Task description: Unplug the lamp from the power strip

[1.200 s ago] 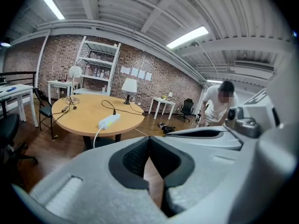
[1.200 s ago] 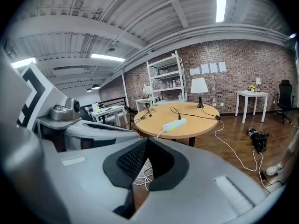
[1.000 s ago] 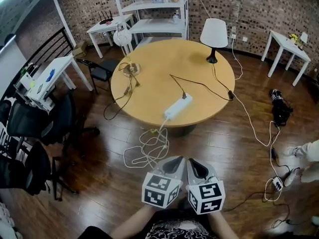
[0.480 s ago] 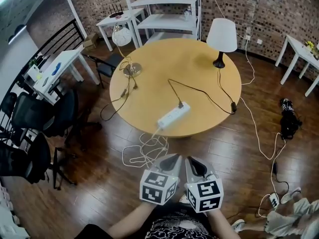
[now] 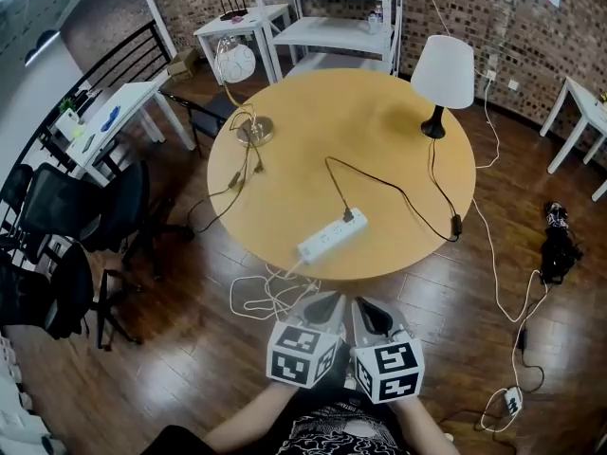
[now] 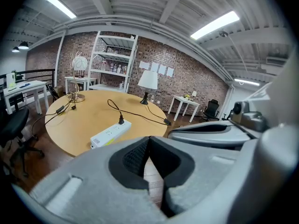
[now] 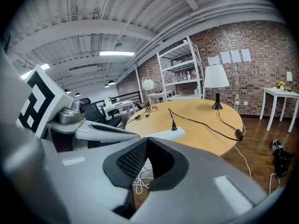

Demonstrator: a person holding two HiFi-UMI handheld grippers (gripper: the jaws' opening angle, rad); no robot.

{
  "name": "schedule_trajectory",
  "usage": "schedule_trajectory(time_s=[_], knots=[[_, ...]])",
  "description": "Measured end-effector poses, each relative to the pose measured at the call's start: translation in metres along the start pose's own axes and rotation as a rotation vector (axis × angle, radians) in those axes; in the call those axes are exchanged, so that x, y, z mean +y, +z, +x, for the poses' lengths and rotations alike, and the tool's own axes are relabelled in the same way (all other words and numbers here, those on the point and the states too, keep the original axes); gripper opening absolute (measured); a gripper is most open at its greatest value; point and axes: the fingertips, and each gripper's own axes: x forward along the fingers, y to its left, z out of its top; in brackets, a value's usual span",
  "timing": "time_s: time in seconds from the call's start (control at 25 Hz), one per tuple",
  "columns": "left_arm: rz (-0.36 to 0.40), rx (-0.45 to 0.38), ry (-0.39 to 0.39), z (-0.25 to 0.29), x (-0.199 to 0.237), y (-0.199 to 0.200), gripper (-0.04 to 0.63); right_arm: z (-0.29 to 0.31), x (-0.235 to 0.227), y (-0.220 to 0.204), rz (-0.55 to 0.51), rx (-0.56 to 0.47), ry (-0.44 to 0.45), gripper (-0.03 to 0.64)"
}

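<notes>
Could not count the sockets on the power strip from the head view, nor judge how deep the plug sat in it. Saw only part of the white cord coiled on the floor, the rest behind the left tongs and right tongs. Saw nothing of the base under the table. Found the shelf cropped by the upper edge, the side table by the right edge, both forearms by the bottom.
</notes>
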Motion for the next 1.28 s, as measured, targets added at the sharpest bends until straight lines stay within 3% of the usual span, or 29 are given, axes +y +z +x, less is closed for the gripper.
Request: schedule_trajectory(time_s=[0.4, 0.72, 1.28], knots=[[0.003, 0.041, 0.038, 0.067, 0.073, 0.028, 0.005, 0.087, -0.037, 0.030, -0.050, 0.066, 0.039, -0.002], [0.022, 0.162, 0.058, 0.109, 0.132, 0.020, 0.003, 0.141, -0.054, 0.040, -0.082, 0.142, 0.041, -0.002], [0.107, 0.355, -0.032, 0.151, 0.154, -0.009, 0.005, 0.185, -0.077, 0.030, -0.172, 0.242, 0.014, 0.000]])
